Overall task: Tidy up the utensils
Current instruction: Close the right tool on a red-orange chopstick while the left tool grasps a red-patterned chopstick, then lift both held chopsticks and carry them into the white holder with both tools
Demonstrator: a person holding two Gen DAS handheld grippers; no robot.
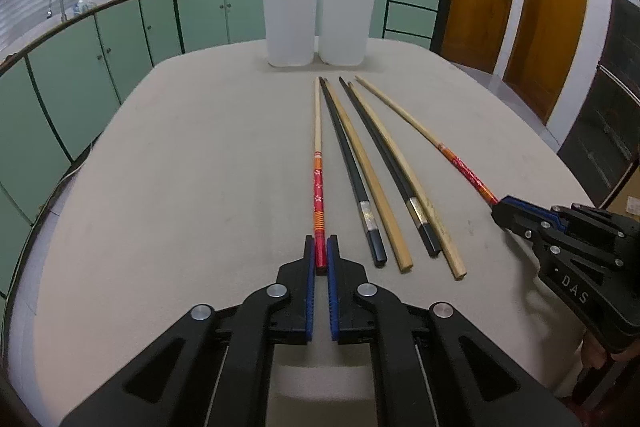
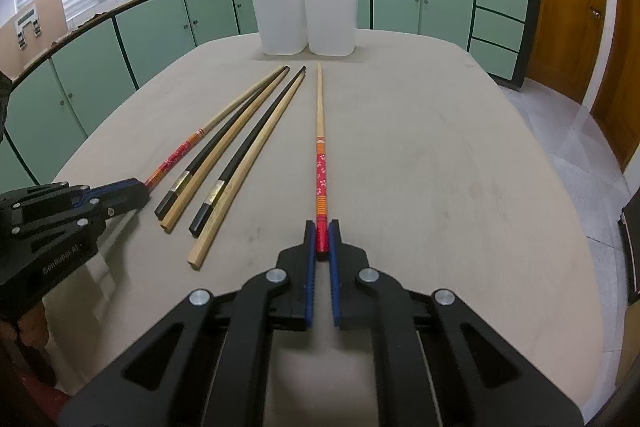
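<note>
Left gripper angled downward, fingers clamped on red chopstick, right gripper likewise pinching another red chopstick

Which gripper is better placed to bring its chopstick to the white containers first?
Neither clearly: the left gripper and right gripper each clamp a red-handled chopstick pointing toward the white containers. Slight preference right.
</note>
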